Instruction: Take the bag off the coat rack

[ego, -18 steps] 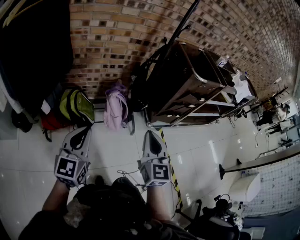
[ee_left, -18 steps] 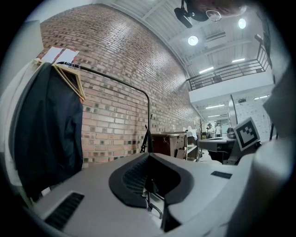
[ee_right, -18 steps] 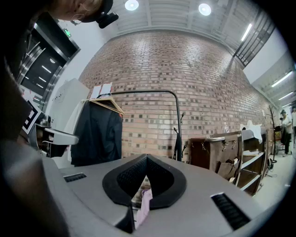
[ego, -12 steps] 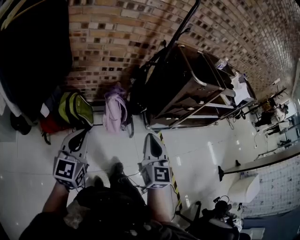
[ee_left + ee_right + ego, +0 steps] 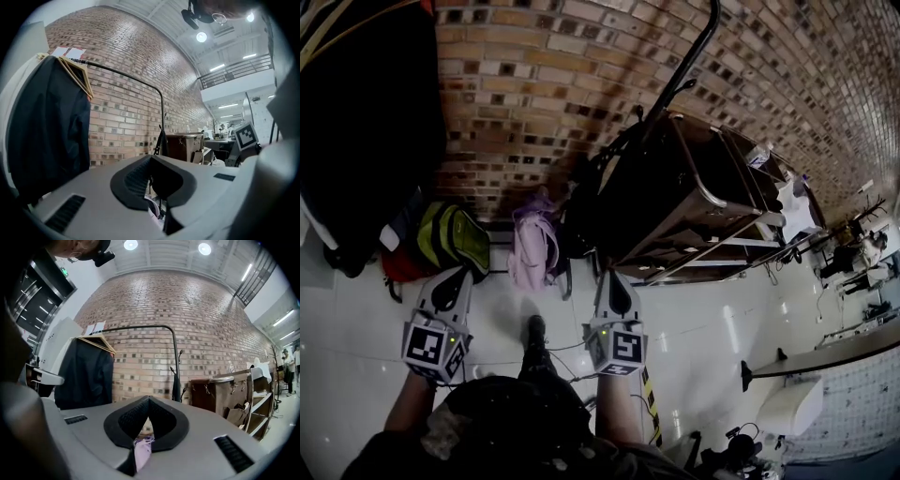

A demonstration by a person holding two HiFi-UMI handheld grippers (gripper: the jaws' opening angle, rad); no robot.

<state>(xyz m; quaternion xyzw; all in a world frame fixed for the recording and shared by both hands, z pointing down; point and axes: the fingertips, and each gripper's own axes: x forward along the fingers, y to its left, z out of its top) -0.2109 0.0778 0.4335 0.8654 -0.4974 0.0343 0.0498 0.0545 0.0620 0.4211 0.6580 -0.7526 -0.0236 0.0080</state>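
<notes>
Lilac bag [image 5: 532, 251] sits low against the brick wall [image 5: 544, 84], ahead of both sets of jaws and between them. Can't tell whether it hangs from the coat rack [image 5: 175, 352] or rests on the floor [image 5: 356, 309]. Right gripper [image 5: 612, 279]: jaws together, nothing held; bag shows beyond them through the slot under the tips, not touching. Left gripper [image 5: 457, 277]: jaws together too, empty. Green bag [image 5: 455, 234] is just ahead of the left jaws, red bag [image 5: 398, 251] beside it further left. Dark coat [image 5: 366, 122] hangs above and left of the left jaws. Brown cabinet [image 5: 675, 187] stands ahead-right of the right jaws.
</notes>
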